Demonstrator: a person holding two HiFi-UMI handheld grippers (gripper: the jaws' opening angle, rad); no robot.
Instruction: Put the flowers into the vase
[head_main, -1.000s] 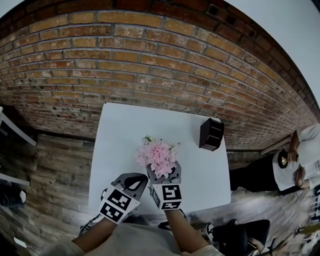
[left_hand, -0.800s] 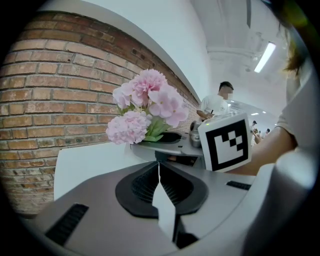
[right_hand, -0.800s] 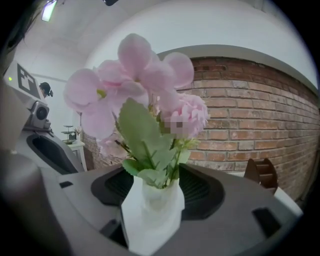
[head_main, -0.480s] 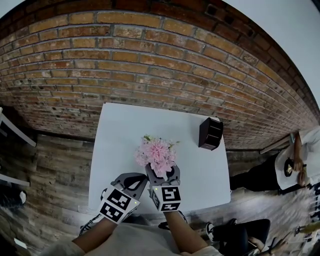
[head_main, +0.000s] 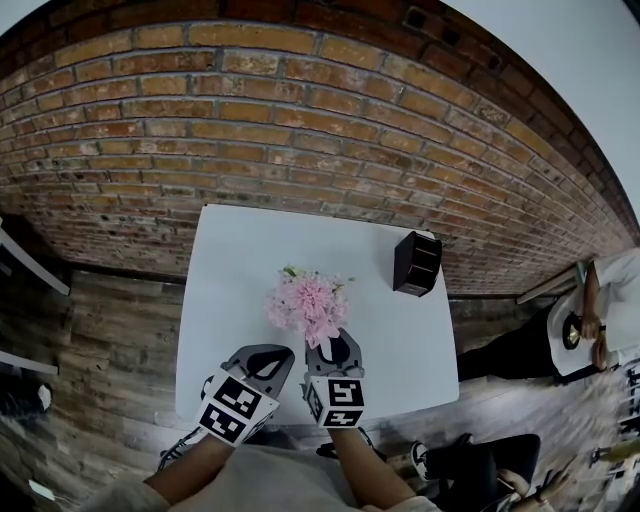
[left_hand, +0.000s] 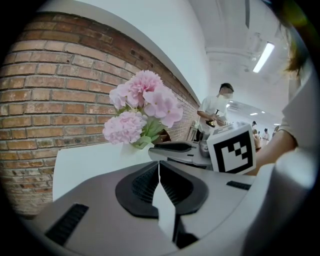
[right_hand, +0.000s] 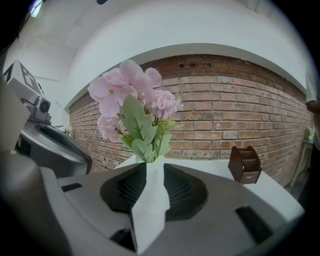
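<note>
A bunch of pink flowers (head_main: 308, 303) with green leaves stands upright just below the centre of the head view, on a white table (head_main: 240, 250). The blooms spread over whatever holds their stems, so the vase is hidden from above. In the right gripper view the stems run down to a pale shape that cannot be told apart from the white tabletop. Nothing grips the bunch and it stands on its own, so the stems are probably already seated in the vase.

Directly below the flowers in the head view, the right gripper (right_hand: 152, 169) points up the frame at them, near but not touching. Its jaws are closing, with a narrow gap between the pads. Nothing lies in that gap; only pale surface shows through it, with the leaves beyond. It reads as an empty gripper whose part of the job is done.

Just to its left, in the lower middle of the head view, sits the left gripper (left_hand: 159, 165), its jaws together on nothing and its tips aimed toward the bunch. It seems to be kept close so it could steady things if the flowers lean.

Farther out, a dark brown wooden organiser (head_main: 417, 263) stands near the table's upper right corner, well apart from the flowers. A brick wall (head_main: 300, 120) fills the top of the frame and a wood floor (head_main: 110, 350) shows at the left. A person (head_main: 600, 310) in white is at the right edge, away from the table.
</note>
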